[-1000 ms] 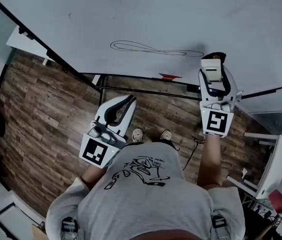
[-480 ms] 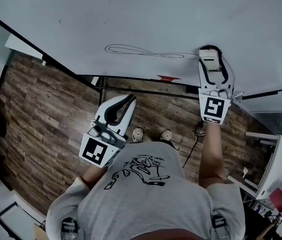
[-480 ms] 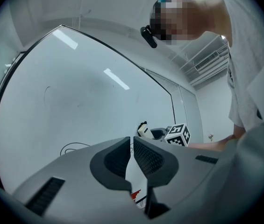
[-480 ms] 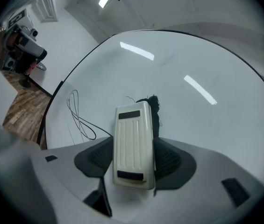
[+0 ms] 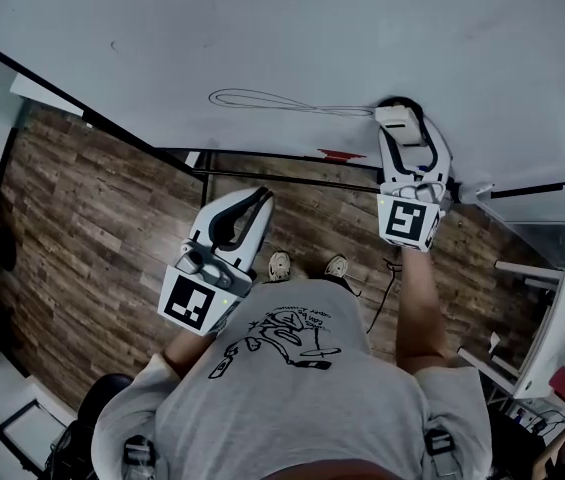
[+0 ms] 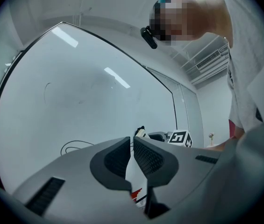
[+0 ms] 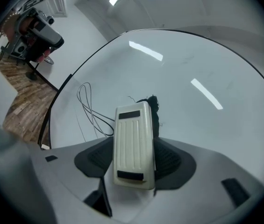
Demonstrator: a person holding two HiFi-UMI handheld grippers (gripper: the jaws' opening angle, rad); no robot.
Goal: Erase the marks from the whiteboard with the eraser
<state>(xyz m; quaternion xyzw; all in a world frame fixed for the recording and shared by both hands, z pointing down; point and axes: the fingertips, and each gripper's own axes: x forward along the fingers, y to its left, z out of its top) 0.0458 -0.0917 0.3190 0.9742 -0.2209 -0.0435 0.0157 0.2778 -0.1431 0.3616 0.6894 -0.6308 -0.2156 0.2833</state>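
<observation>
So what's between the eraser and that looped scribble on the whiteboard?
Nothing but bare whiteboard. In the head view the looped scribble's thin tail runs right up to the eraser, which the right gripper holds against the board.

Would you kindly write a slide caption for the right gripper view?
Right gripper holds a cream eraser at the whiteboard, beside looping black marker lines.

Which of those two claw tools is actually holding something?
The right gripper: its jaws clamp the cream eraser at the whiteboard. The left gripper is shut on nothing, back from the board.
</observation>
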